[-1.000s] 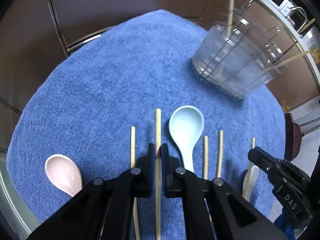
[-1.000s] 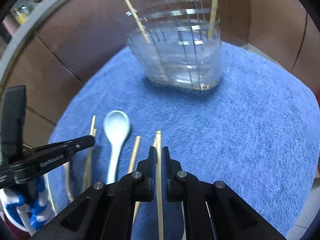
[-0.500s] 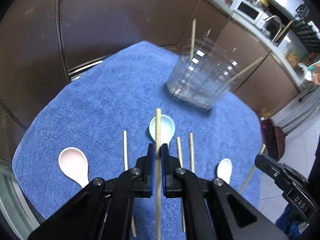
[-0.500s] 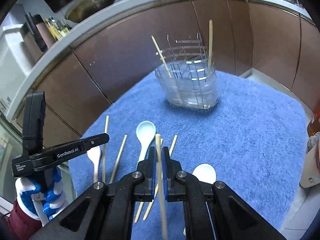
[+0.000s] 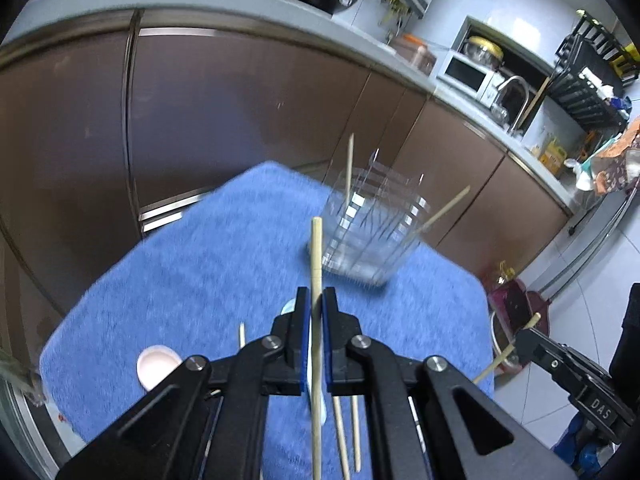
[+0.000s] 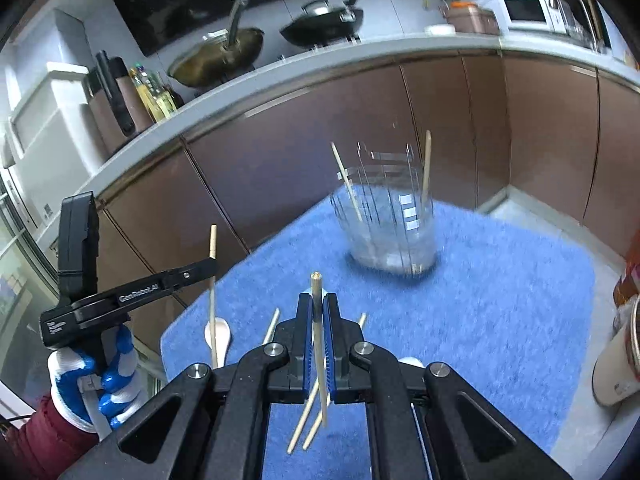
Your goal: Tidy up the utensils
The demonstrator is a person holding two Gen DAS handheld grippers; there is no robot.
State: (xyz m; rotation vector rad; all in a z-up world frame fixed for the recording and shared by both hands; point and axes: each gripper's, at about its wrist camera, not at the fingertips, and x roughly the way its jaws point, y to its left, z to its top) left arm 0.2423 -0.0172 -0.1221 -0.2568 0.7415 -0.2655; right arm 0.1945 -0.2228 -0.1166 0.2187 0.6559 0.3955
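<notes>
My left gripper [image 5: 316, 304] is shut on a wooden chopstick [image 5: 316, 252] and holds it well above the blue towel [image 5: 192, 280]. My right gripper [image 6: 318, 312] is shut on another chopstick [image 6: 317, 292], also lifted. A clear utensil holder [image 5: 372, 236] with two chopsticks in it stands at the towel's far side; it also shows in the right wrist view [image 6: 392, 224]. A pink spoon [image 5: 156, 364], a pale blue spoon mostly hidden behind my left gripper, a white spoon [image 6: 218, 336] and several loose chopsticks [image 5: 344, 432] lie on the towel.
Brown kitchen cabinets [image 5: 200, 120] and a counter with pans [image 6: 320, 24] stand behind the table. A cup [image 6: 616, 364] stands at the right edge of the right wrist view. The left gripper shows at the left of the right wrist view [image 6: 208, 266].
Both grippers have risen high off the towel, each carrying its chopstick. The holder and spoons now look smaller and farther below.
</notes>
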